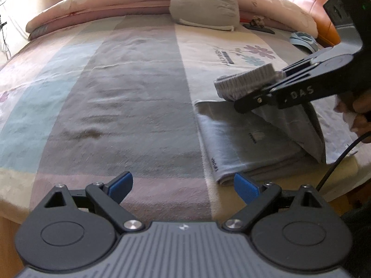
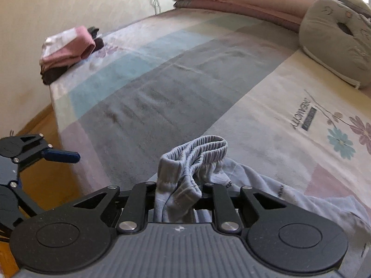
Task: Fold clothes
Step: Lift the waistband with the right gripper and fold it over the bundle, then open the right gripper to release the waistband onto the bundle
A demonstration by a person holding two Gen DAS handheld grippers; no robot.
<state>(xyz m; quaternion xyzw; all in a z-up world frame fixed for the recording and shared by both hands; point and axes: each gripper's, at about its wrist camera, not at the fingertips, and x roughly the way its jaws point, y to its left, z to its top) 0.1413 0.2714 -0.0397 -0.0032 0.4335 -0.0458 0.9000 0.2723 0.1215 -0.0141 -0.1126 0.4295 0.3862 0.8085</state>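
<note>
The right claw [image 2: 178,199] is pinching the bunched elastic waistband of the grey trousers [image 1: 243,143] above the bed [image 1: 139,92] (left claw [image 1: 183,185] gaping, empty), so the thick wad is risking slipping free mid-fold.

Soft daylight, bright glare at top, fisheye-bent edges, slight blur

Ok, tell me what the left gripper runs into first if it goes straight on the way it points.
Probably only the bedspread. The left gripper is open and empty, angled down at bare striped cover. The folded grey garment lies just right of that line, though depth is hard to judge.
</note>
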